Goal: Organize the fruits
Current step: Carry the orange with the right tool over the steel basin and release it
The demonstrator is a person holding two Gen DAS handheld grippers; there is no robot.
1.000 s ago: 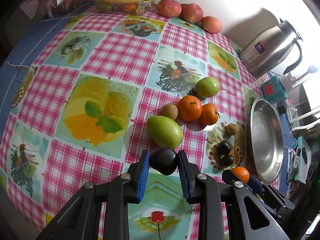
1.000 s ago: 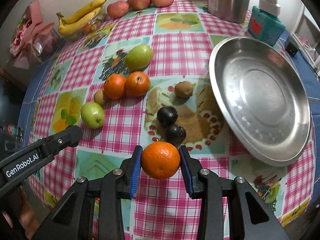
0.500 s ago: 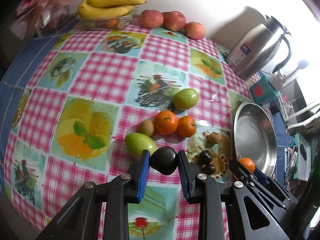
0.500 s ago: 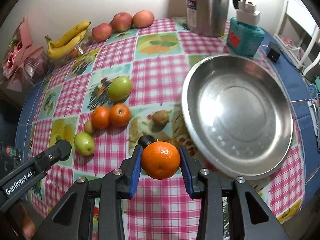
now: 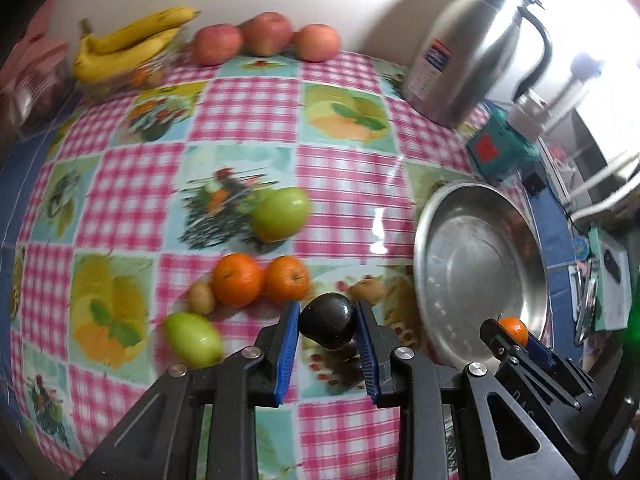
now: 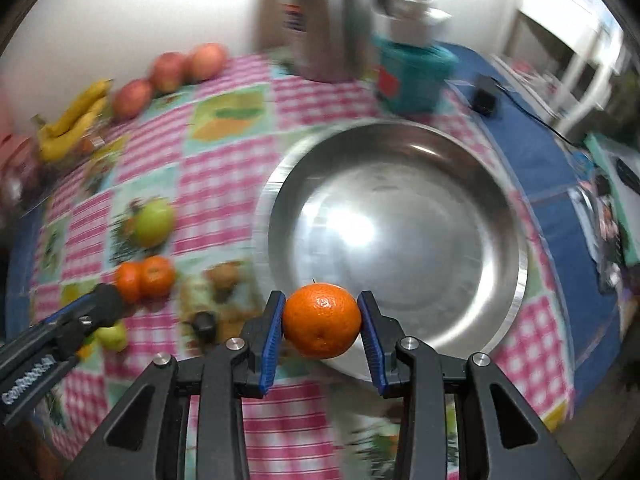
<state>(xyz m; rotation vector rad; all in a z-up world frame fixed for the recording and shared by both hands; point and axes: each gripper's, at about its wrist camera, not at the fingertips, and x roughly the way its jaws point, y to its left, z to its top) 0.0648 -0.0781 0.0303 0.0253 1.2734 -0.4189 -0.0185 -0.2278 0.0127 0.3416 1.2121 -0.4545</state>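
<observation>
Steel basin (image 6: 516,292) sits bare of fruit on the checked surface (image 5: 344,184), near a steel kettle (image 5: 468,52) and teal box (image 5: 500,152). Bananas (image 5: 128,44) lie over a clear tub by the wall, three red apples (image 5: 264,36) beside them. The left tool (image 5: 327,330) is clenched on a dark plum (image 5: 328,326) held above loose oranges (image 5: 260,278) and green apples (image 5: 280,214). The right tool (image 6: 322,322) grips an orange (image 6: 322,320) over the basin's near rim.

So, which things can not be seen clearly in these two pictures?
- Left wrist view: a brown fruit half hidden behind the dark fruit in the left gripper.
- Right wrist view: the kettle is blurred, its top cut off.
- Right wrist view: the left gripper covers part of a green fruit.
</observation>
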